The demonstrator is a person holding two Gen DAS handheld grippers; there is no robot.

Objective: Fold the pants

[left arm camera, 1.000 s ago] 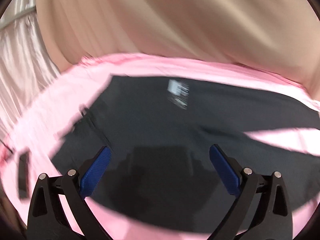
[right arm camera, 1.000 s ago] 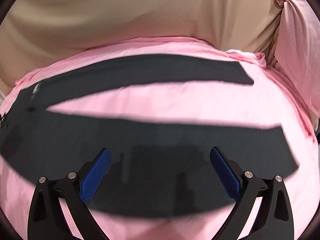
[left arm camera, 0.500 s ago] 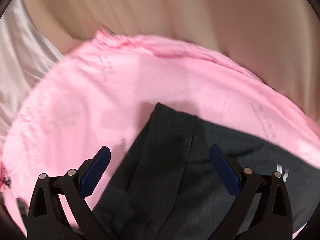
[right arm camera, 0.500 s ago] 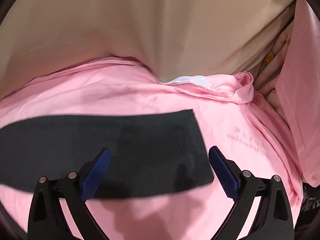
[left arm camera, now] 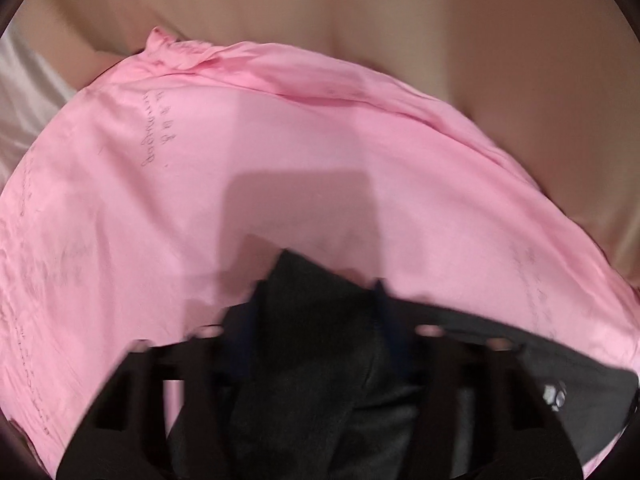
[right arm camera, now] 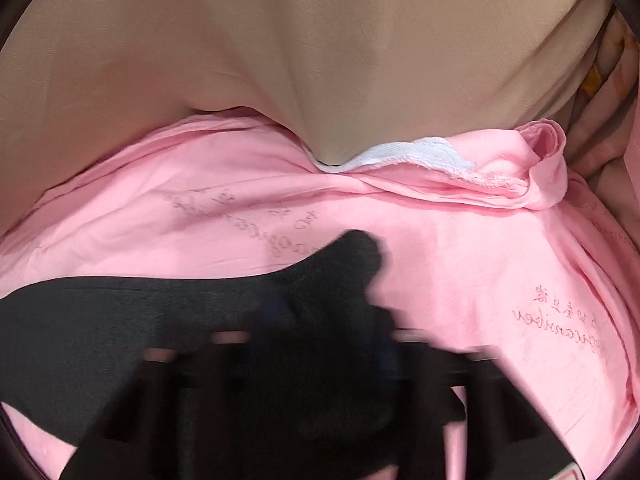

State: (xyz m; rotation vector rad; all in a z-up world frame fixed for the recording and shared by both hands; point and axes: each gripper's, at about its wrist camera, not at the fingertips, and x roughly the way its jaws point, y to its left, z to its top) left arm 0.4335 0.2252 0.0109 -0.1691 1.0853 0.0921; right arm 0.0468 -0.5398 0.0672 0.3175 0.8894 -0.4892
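Note:
Dark grey pants (left arm camera: 312, 380) lie on a pink sheet (left arm camera: 280, 140). In the left wrist view, my left gripper (left arm camera: 316, 308) is blurred and its jaws are closing. A bunched corner of the waist end rises between the blue pads and fills the gap. A small white label (left arm camera: 554, 398) shows on the pants at the right. In the right wrist view, one pant leg (right arm camera: 120, 320) stretches off to the left. My right gripper (right arm camera: 340, 304) is shut on its end, and a hump of cloth (right arm camera: 352, 252) is pushed up above the jaws.
Beige padded upholstery (right arm camera: 280, 60) rises behind the pink sheet (right arm camera: 480, 260) in both views. A white cloth edge (right arm camera: 412, 156) and a rolled sheet corner (right arm camera: 544, 160) lie at the back right. Pale fabric (left arm camera: 24, 92) hangs at the far left.
Both grippers swept outward along the pants, the left to the waist corner, the right to the leg end. Both then went from wide open to closed around bunched cloth.

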